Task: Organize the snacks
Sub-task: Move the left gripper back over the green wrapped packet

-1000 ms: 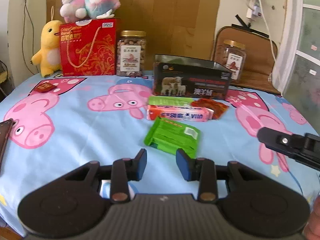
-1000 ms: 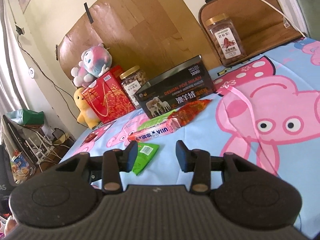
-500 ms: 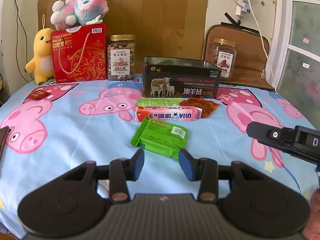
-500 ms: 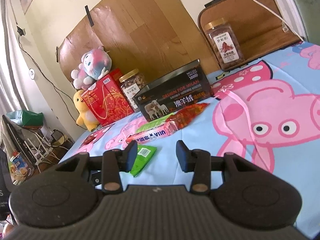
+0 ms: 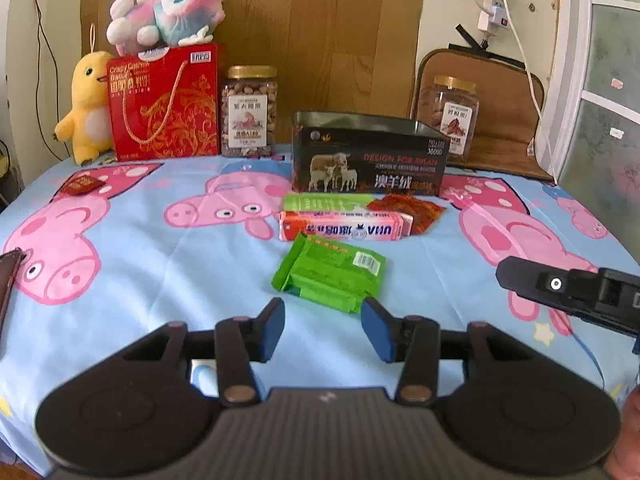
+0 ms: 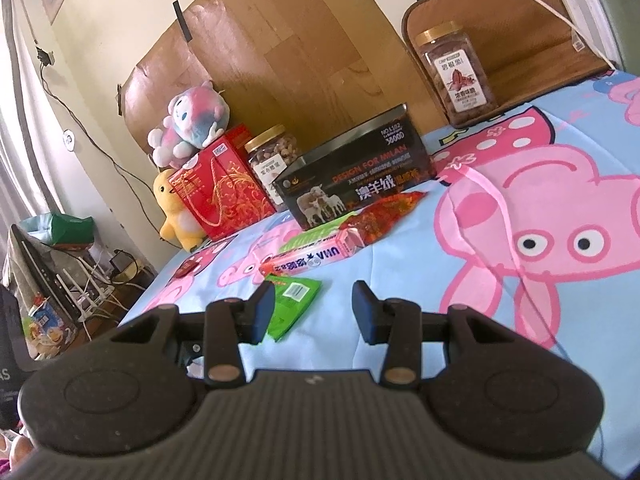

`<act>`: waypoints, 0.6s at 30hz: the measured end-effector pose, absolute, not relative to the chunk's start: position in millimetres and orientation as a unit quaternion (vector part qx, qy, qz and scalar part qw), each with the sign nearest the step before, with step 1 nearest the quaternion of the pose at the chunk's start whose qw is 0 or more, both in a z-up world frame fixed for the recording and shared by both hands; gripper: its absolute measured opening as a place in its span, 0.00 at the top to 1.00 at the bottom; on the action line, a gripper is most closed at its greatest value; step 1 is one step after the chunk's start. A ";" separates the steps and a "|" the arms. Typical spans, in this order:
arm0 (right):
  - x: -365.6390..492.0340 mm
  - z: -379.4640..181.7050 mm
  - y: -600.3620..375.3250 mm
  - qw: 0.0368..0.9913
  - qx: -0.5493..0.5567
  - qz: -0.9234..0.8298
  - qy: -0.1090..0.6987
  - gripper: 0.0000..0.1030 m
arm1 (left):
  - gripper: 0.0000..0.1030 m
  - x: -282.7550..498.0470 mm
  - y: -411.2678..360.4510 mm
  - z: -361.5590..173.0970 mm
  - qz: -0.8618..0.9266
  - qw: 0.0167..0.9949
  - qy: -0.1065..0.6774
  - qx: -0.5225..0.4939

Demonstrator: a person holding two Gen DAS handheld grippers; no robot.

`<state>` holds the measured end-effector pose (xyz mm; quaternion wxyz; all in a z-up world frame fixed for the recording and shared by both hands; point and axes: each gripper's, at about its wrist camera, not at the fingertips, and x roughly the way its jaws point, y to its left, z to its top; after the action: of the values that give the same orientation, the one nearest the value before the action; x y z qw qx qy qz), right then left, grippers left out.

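Note:
A green snack packet point(image 5: 332, 276) lies on the pig-print cloth just ahead of my open, empty left gripper point(image 5: 322, 330). Behind it lie a pink UHA candy box point(image 5: 344, 230), a light green packet point(image 5: 320, 202) and an orange-red packet point(image 5: 408, 210). A dark open tin point(image 5: 368, 160) stands behind them. My right gripper point(image 6: 314, 310) is open and empty, to the right of the green packet point(image 6: 294, 302); it also shows at the right edge of the left wrist view point(image 5: 568, 288). The tin point(image 6: 352, 176) and candy box point(image 6: 312, 258) lie ahead of it.
At the back stand a red gift bag point(image 5: 166, 104), a nut jar point(image 5: 250, 112), a second jar point(image 5: 454, 114), a yellow duck toy point(image 5: 88, 106) and a pink plush point(image 5: 168, 12). A small red packet point(image 5: 82, 184) lies far left. A dark phone edge point(image 5: 8, 276) lies at the left.
My left gripper has opened wider and drawn slightly closer to the green packet. The right gripper has shifted little; its view tilted slightly.

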<state>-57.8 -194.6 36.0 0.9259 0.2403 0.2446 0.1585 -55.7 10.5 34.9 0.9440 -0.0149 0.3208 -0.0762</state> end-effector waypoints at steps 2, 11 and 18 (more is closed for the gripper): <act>-59.7 34.3 -193.2 0.926 0.236 0.164 0.243 0.56 | 0.58 -53.6 10.3 30.4 -0.079 0.940 0.331 -0.015; -63.4 31.5 -199.7 0.924 0.245 0.151 0.253 0.56 | 0.47 -63.0 7.7 37.1 -0.103 0.940 0.324 -0.033; -69.0 34.9 -201.3 0.933 0.230 0.135 0.241 0.56 | 0.47 -68.0 -1.7 41.5 -0.112 0.943 0.314 -0.020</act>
<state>-69.0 -201.3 34.9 0.9332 0.2298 0.2409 0.1355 -68.0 -1.7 41.5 0.9427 -0.0199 0.3138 -0.1117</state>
